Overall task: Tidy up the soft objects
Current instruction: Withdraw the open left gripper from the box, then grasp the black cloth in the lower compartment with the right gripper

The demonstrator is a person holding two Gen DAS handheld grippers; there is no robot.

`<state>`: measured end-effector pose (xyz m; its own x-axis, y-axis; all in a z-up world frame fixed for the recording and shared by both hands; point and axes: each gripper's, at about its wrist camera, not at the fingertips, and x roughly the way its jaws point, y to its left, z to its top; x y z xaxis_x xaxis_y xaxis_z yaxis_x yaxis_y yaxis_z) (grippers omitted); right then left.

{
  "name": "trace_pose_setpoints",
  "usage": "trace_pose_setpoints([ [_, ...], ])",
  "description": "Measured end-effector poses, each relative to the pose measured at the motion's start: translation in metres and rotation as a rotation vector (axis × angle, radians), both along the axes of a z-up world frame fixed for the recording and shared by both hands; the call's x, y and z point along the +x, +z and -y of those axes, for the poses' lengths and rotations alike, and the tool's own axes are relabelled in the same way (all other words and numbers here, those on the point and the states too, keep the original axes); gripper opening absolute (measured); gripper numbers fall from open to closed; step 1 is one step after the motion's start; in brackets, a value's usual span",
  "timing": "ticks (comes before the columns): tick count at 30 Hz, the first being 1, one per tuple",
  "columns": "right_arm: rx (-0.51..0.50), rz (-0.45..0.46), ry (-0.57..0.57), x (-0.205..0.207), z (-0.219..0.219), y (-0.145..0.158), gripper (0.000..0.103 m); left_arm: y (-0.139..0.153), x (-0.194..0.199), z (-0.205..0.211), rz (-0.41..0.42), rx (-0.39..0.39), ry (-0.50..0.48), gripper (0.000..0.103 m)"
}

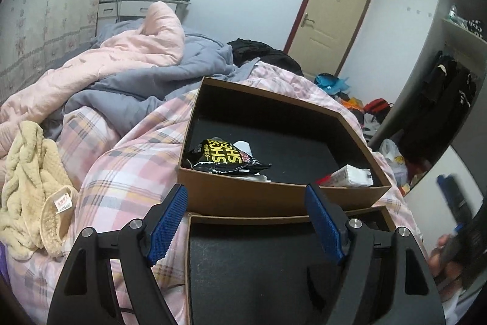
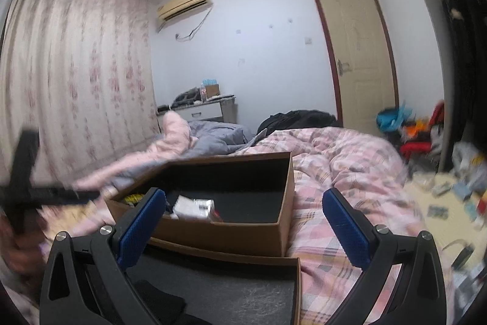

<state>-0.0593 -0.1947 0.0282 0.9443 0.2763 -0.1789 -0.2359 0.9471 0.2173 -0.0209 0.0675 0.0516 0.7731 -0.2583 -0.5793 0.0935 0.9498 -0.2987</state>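
Two brown boxes lie on the plaid bed cover. The far box holds a black-and-yellow snack bag and a white packet; it also shows in the right wrist view. The near box has a dark lining; in the right wrist view a dark item lies in it. A cream knitted garment lies at the left on the bed. My left gripper is open and empty over the near box. My right gripper is open and empty above the boxes.
Pink and grey quilts are bunched at the head of the bed. A black bag lies at the far side. Clutter covers the floor by the door. A wardrobe stands at the right.
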Motion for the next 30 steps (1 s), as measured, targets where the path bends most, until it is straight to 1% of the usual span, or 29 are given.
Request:
trace_pose_setpoints([
  [1,0.034,0.01,-0.002,-0.004,0.007,0.006,0.102,0.0,-0.001,0.0,0.001,-0.002,-0.001,0.077],
  [2,0.065,0.0,0.016,-0.006,0.014,0.013,0.102,0.0,-0.001,-0.001,0.003,-0.004,-0.001,0.077],
  [4,0.09,-0.024,0.076,-0.007,0.02,0.025,0.102,-0.001,-0.002,-0.001,0.005,-0.006,-0.002,0.077],
  [7,0.076,-0.046,0.168,-0.015,0.019,0.04,0.102,-0.001,-0.002,-0.001,-0.002,-0.007,-0.001,0.077],
  [9,0.03,-0.073,0.246,-0.017,0.008,0.042,0.102,-0.004,-0.001,0.0,-0.008,-0.006,-0.005,0.077],
  [12,-0.092,-0.116,0.37,-0.019,-0.015,0.035,0.102,-0.006,0.0,0.003,-0.015,0.002,-0.008,0.077],
  [14,-0.22,-0.118,0.404,-0.022,-0.037,0.024,0.102,-0.008,0.0,0.004,-0.019,0.004,-0.007,0.077],
  [15,-0.303,-0.13,0.425,-0.023,-0.053,0.014,0.102,-0.008,0.0,0.005,-0.02,0.004,-0.007,0.077],
  [16,-0.347,-0.152,0.447,-0.023,-0.061,0.008,0.099,-0.008,0.0,0.006,-0.023,0.004,-0.007,0.077],
  [17,-0.391,-0.192,0.481,-0.02,-0.071,0.0,0.094,-0.009,0.001,0.006,-0.025,0.003,-0.008,0.077],
  [19,-0.459,-0.298,0.54,-0.013,-0.089,-0.019,0.06,-0.01,0.002,0.005,-0.029,-0.005,-0.007,0.077],
  [20,-0.477,-0.334,0.551,-0.01,-0.093,-0.025,0.055,-0.011,0.002,0.005,-0.031,-0.008,-0.007,0.077],
  [22,-0.496,-0.41,0.581,-0.003,-0.097,-0.039,0.054,-0.012,0.003,0.004,-0.036,-0.012,-0.006,0.077],
  [24,-0.511,-0.467,0.611,0.001,-0.098,-0.05,0.054,-0.013,0.005,0.003,-0.043,-0.021,-0.006,0.077],
  [30,-0.566,-0.521,0.704,-0.011,-0.098,-0.06,0.054,-0.015,0.006,0.002,-0.053,-0.032,-0.008,0.077],
])
